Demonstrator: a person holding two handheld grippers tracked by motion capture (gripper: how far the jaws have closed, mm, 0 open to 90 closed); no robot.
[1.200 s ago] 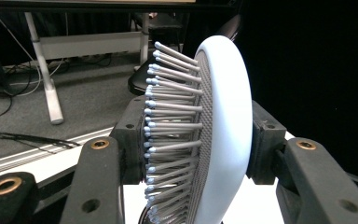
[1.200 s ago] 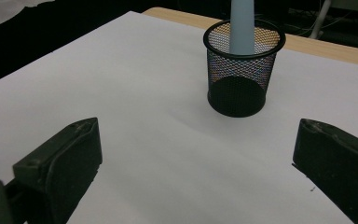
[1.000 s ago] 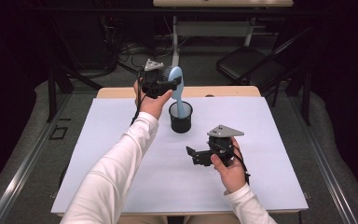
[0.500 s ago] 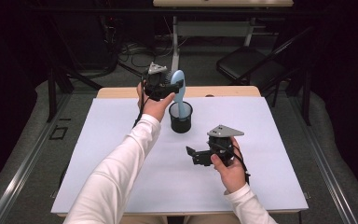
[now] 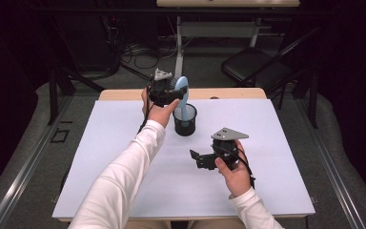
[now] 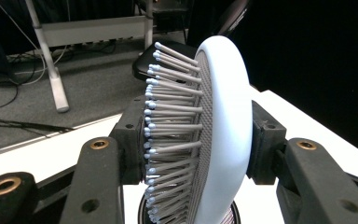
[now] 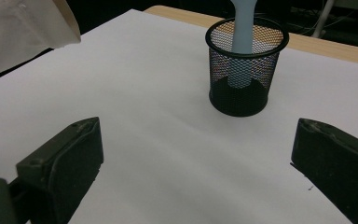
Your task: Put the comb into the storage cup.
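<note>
One desk [image 5: 124, 181], white-topped. Two tools: left tool [image 5: 167, 91] clamped on the head of one pale blue brush [image 5: 182, 90], pads on bristle side and back; right tool [image 5: 201, 159] open, empty, held low above the desk. One black mesh cup [image 5: 186, 122] near the far edge, brush handle standing inside.

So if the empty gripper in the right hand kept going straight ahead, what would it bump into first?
Probably the black wire-mesh cup holding the pale blue plastic hairbrush. The right gripper has open jaws aimed across bare white table toward it, though the cup sits slightly off-centre, so it might only graze it.
</note>
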